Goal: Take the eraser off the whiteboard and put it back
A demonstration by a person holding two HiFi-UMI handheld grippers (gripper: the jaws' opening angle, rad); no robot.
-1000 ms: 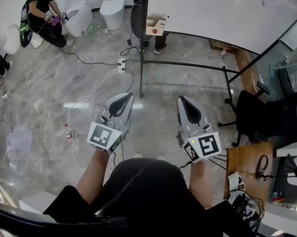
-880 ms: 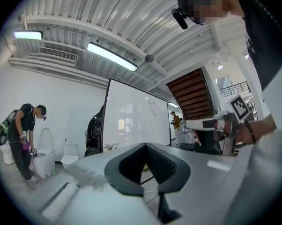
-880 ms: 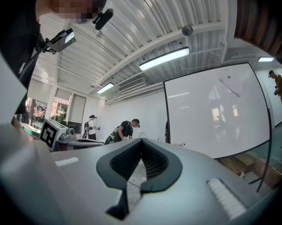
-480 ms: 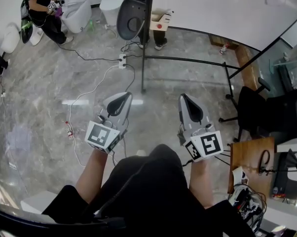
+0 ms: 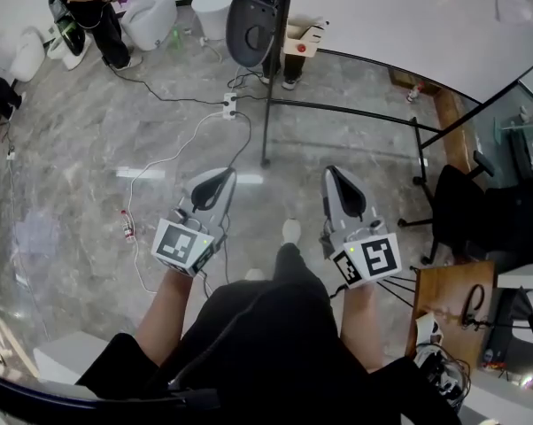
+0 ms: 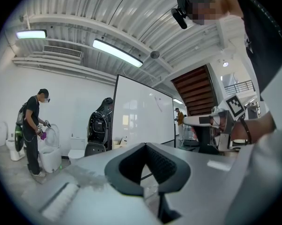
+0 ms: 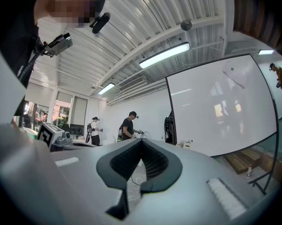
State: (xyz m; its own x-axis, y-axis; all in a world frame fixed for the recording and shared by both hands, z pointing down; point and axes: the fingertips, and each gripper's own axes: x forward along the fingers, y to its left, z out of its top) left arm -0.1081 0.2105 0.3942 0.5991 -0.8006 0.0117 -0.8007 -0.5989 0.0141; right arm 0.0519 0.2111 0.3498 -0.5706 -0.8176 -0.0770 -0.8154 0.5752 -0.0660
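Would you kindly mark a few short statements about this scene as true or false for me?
1. The left claw and the right claw are both shut, with nothing between their jaws. True.
2. The right claw is touching the whiteboard. False: it is held well short of the board.
3. A white power strip lies on the floor. True.
4. The black office chair stands at the left of the head view. False: it stands at the right, beyond the right claw.

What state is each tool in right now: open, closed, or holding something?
Left tool: closed, holding nothing.
Right tool: closed, holding nothing.
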